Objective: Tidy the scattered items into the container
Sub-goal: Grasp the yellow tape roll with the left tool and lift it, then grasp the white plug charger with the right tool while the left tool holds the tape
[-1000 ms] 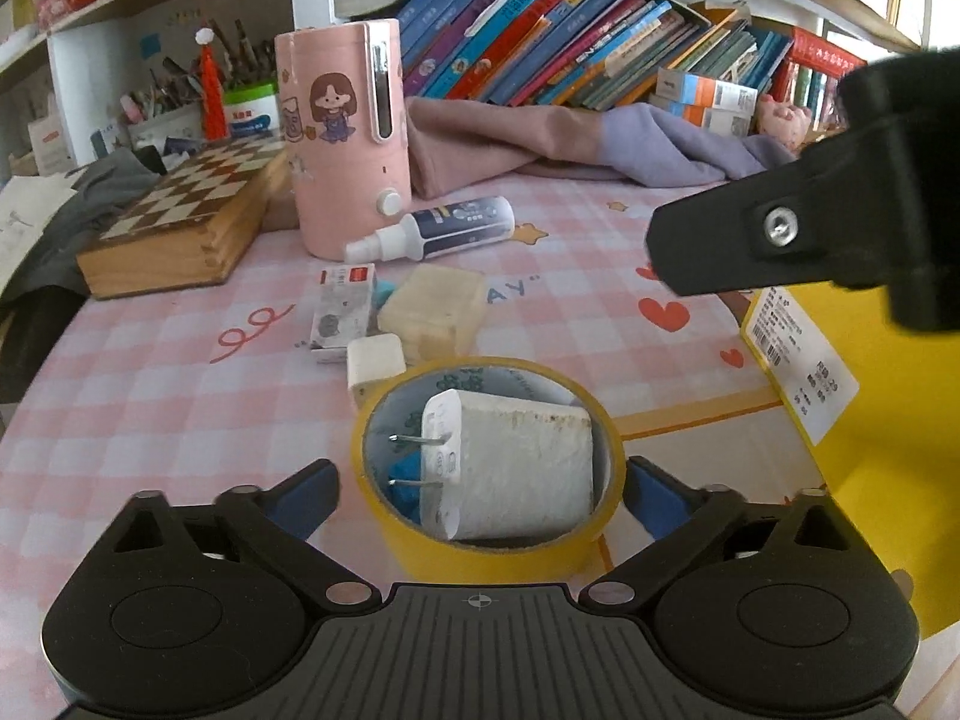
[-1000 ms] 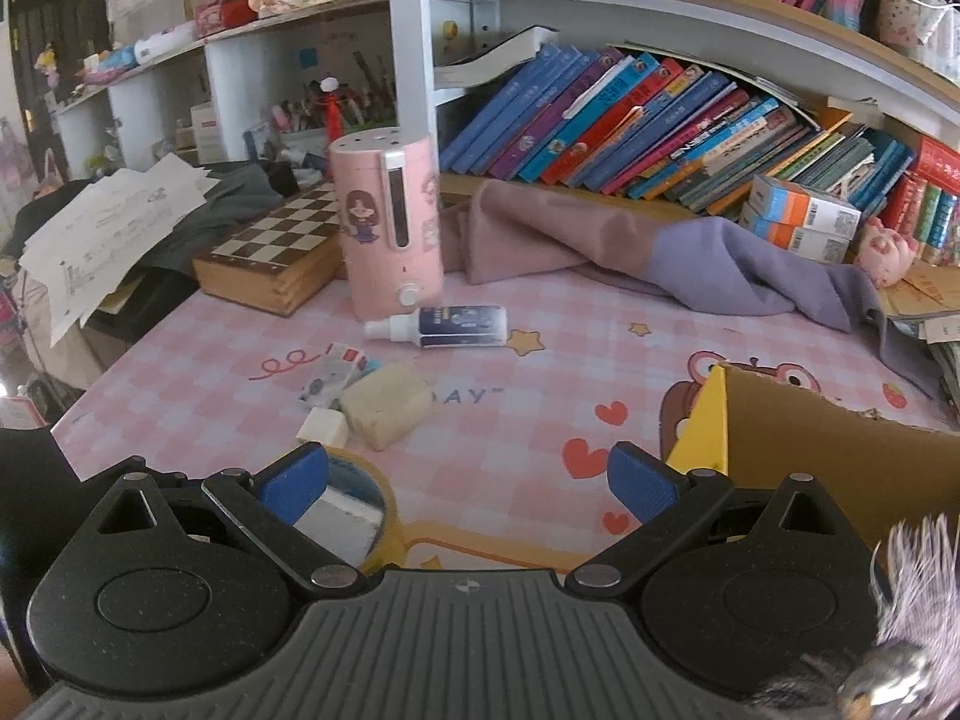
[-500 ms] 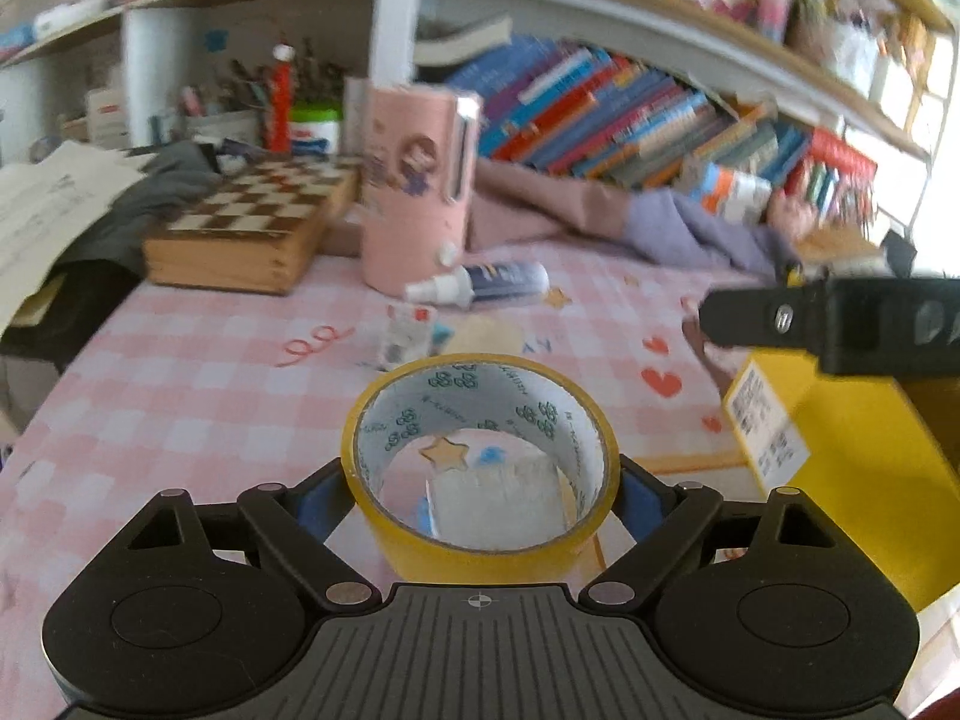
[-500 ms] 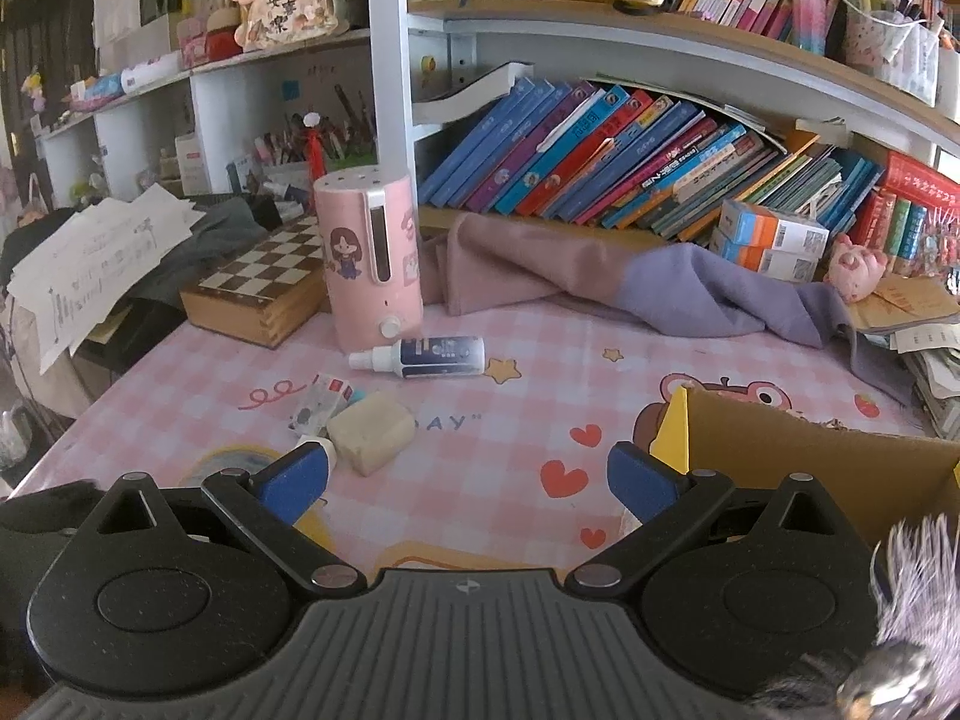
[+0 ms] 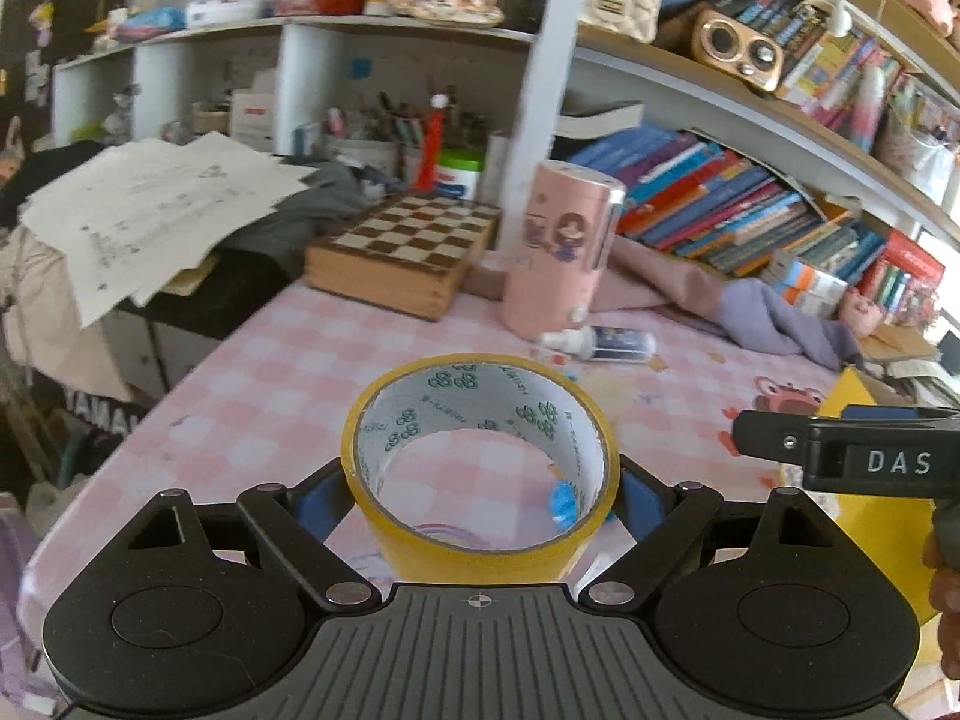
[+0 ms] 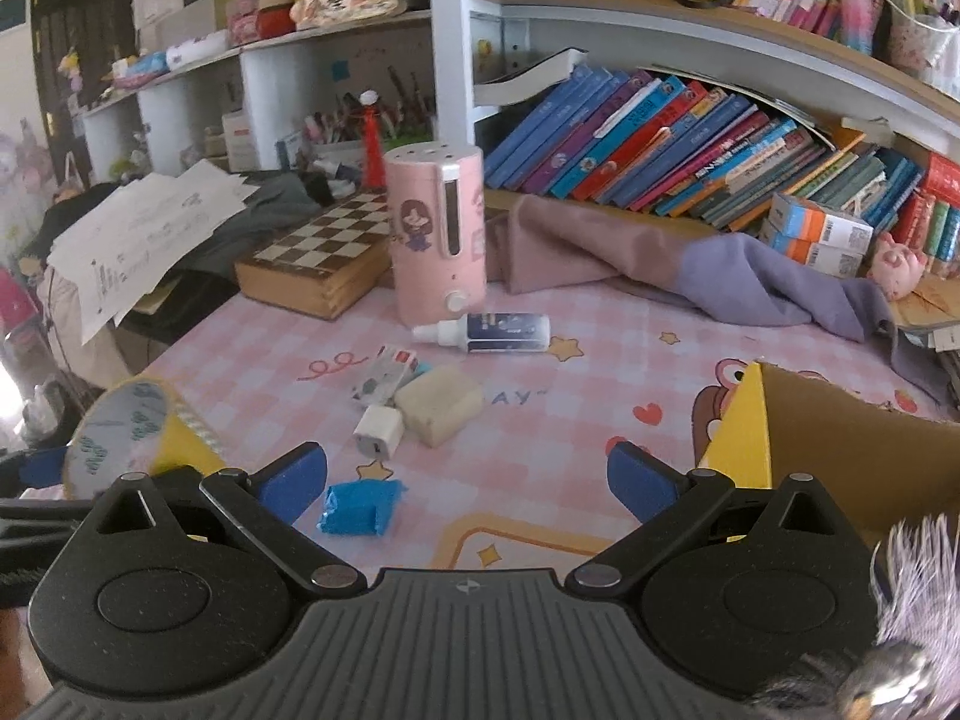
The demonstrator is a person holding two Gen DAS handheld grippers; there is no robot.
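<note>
A yellow tape roll (image 5: 480,540) hangs above the pink checked table (image 5: 288,396), with my left gripper (image 5: 480,504) shut on its sides. The same tape roll (image 6: 120,426) shows at the left edge of the right wrist view. My right gripper (image 6: 468,480) stands open and holds nothing, low over the table. A blue packet (image 6: 360,507) lies just inside its left finger. Beyond lie a white charger (image 6: 378,438), a beige block (image 6: 438,411), a small card packet (image 6: 387,378) and a spray bottle (image 6: 492,333). The yellow cardboard box (image 6: 738,420) stands open at the right.
A pink humidifier (image 6: 435,246) and a wooden chess box (image 6: 318,264) stand at the back of the table. A mauve cloth (image 6: 660,264) lies along a row of books (image 6: 660,144). Papers (image 6: 138,234) overhang the left edge.
My left gripper has closed on the tape roll and lifted it off the table, leaving the white charger that lay inside it. The right gripper has drifted a little over the table.
</note>
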